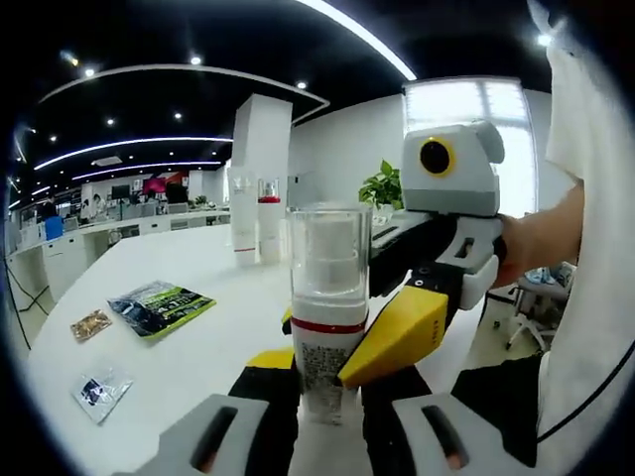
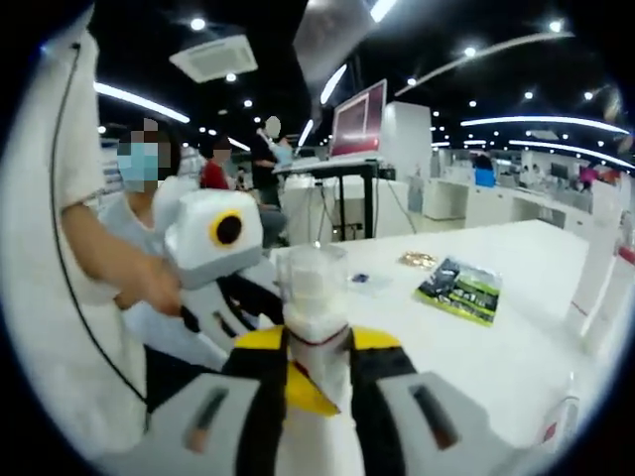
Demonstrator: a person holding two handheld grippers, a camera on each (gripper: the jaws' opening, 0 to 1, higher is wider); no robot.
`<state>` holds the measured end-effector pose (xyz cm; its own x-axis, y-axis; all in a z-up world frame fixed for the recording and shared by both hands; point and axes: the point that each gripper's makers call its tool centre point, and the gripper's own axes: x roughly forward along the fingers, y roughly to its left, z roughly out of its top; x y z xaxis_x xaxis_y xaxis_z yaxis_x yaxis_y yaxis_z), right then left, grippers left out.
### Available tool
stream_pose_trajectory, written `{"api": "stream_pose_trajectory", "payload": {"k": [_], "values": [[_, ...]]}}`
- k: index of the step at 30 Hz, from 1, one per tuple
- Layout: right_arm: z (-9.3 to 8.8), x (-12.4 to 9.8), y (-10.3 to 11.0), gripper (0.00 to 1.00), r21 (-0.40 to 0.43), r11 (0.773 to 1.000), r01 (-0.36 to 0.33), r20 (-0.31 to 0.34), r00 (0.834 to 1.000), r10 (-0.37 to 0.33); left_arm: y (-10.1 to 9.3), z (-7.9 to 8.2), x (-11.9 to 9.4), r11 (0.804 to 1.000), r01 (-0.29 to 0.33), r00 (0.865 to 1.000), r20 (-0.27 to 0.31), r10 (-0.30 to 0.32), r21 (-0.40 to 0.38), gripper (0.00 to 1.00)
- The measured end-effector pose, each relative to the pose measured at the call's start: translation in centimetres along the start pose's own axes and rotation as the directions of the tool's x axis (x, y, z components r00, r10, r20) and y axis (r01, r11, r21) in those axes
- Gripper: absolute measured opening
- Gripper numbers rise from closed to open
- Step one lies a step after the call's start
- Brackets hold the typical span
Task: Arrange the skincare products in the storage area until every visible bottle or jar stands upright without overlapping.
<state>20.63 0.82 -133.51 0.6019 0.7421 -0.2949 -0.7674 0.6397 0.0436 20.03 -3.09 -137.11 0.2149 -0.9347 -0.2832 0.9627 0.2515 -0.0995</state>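
A white bottle [image 1: 327, 327] with a clear cap and a red band stands upright between the black jaws of my left gripper [image 1: 327, 392], which is shut on its lower body. My right gripper [image 1: 397, 332] reaches in from the right, and its yellow finger presses the same bottle. In the right gripper view the bottle [image 2: 316, 307] sits between the jaws of my right gripper [image 2: 317, 372], which looks shut on it, and the left gripper [image 2: 213, 248] comes in from the left. Two more bottles [image 1: 256, 223] stand upright far back on the white table [image 1: 198, 347].
A green packet [image 1: 159, 305] and two small sachets [image 1: 91, 324] [image 1: 99, 390] lie flat at the left of the table. The right gripper view has the green packet [image 2: 458, 290], tall bottles [image 2: 600, 283] at the right edge and people beyond the table.
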Motion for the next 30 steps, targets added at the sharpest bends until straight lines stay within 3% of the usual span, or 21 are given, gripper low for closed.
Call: {"api": "stream_pose_trajectory", "payload": {"k": [5, 11, 15, 25, 30], "values": [[-0.1, -0.2, -0.1, 0.21, -0.002, 0.999, 0.033, 0.0, 0.999, -0.033, -0.1, -0.1, 0.0, 1.0, -0.007, 1.0, -0.009, 0.007, 0.007, 0.24], [0.8, -0.9, -0.6, 0.2, 0.035, 0.997, 0.069, 0.049, 0.996, -0.071, 0.0, -0.4, -0.1, 0.998, -0.056, 0.998, -0.006, 0.056, -0.04, 0.24], [0.9, -1.0, -1.1, 0.21, 0.03, 0.997, 0.078, 0.048, 0.996, -0.079, 0.2, -1.1, -0.6, 0.994, -0.08, 0.997, -0.021, 0.078, -0.069, 0.25], [1.3, -1.0, -2.1, 0.21, 0.039, 0.995, 0.092, 0.057, 0.994, -0.094, 1.3, -0.3, -0.7, 0.987, -0.117, 0.993, 0.014, 0.119, -0.112, 0.3], [1.5, -1.5, -3.4, 0.21, 0.056, 0.99, 0.133, 0.063, 0.989, -0.136, 1.6, -0.3, -0.6, 0.982, -0.13, 0.991, 0.027, 0.135, -0.139, 0.31]]}}
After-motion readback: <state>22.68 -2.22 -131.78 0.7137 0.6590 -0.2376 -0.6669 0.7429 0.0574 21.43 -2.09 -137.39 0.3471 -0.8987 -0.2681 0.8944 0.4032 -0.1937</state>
